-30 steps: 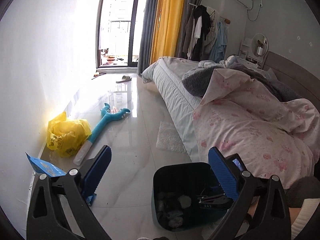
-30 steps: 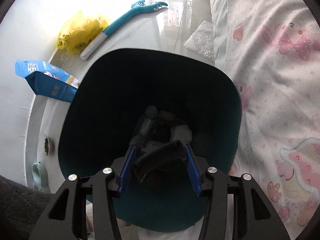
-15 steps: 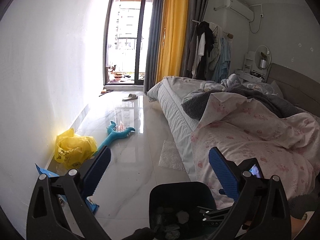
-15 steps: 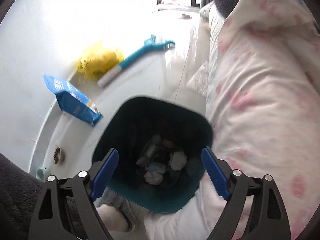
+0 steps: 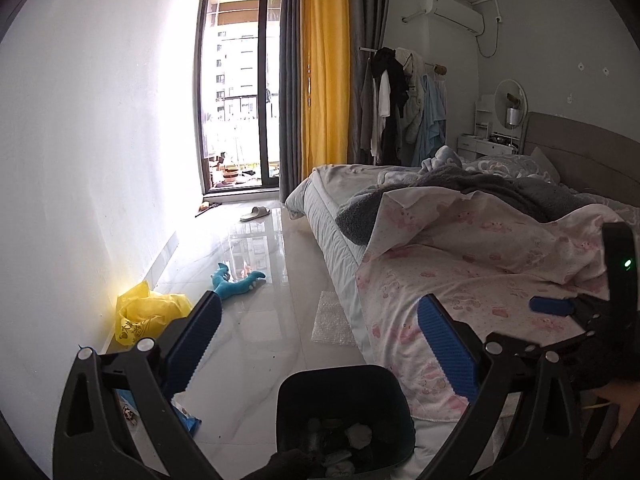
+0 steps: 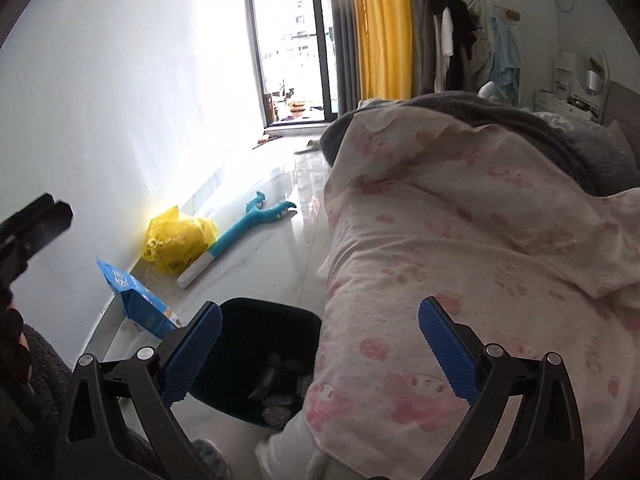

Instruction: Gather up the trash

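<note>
Hovering spread and empty over the dark bin [image 5: 344, 412], left tongs [image 5: 320, 348] and right tongs [image 6: 320, 348] seemingly sit between drops; next comes reaching far-left for the blue packet [image 6: 136, 300].

Bare floor [image 5: 256, 344] runs open between wall and bed [image 5: 460, 280]. The bin [image 5: 344, 384] sits tight against the bed's pink quilt [image 6: 440, 260]. Along the wall lie a yellow bag [image 6: 180, 240], blue packet [image 6: 140, 304] and teal toy [image 6: 244, 232]; bubble wrap [image 5: 332, 320] lies beside the bed.
</note>
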Tool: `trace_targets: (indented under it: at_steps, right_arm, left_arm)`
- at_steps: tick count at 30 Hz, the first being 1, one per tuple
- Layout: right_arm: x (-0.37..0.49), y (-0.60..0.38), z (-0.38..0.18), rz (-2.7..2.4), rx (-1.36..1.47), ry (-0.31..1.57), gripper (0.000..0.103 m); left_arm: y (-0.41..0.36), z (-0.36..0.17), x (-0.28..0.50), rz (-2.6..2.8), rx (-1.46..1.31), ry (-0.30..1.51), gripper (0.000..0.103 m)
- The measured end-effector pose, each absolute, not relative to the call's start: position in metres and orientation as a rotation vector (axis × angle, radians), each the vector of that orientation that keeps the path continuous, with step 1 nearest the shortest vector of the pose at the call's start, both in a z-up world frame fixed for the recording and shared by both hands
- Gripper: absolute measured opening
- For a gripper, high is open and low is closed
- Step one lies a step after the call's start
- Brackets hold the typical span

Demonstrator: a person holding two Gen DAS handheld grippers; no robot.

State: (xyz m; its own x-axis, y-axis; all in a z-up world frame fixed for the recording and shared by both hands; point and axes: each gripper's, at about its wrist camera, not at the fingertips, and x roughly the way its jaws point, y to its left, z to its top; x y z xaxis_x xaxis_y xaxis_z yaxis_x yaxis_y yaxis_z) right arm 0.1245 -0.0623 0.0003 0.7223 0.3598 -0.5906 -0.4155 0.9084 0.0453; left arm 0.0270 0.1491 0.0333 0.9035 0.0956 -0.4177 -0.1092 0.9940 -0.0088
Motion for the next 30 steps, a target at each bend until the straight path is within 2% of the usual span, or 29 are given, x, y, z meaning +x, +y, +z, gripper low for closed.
trace_targets:
  at_steps: [8,16,30]
  right_arm:
    - [0.072,-0.144,0.042,0.297,-0.077,0.498,0.100]
    - [0.033,-0.218,0.045,0.237,0.022,0.459,0.100]
    - [0.029,-0.224,0.037,0.298,0.065,0.460,0.100]
  left_arm:
    - [0.127,0.034,0.014,0.080,-0.026,0.388,0.100]
    - [0.101,0.037,0.007,0.100,-0.030,0.402,0.100]
    - [0.077,0.022,0.002,0.089,0.042,0.431,0.100]
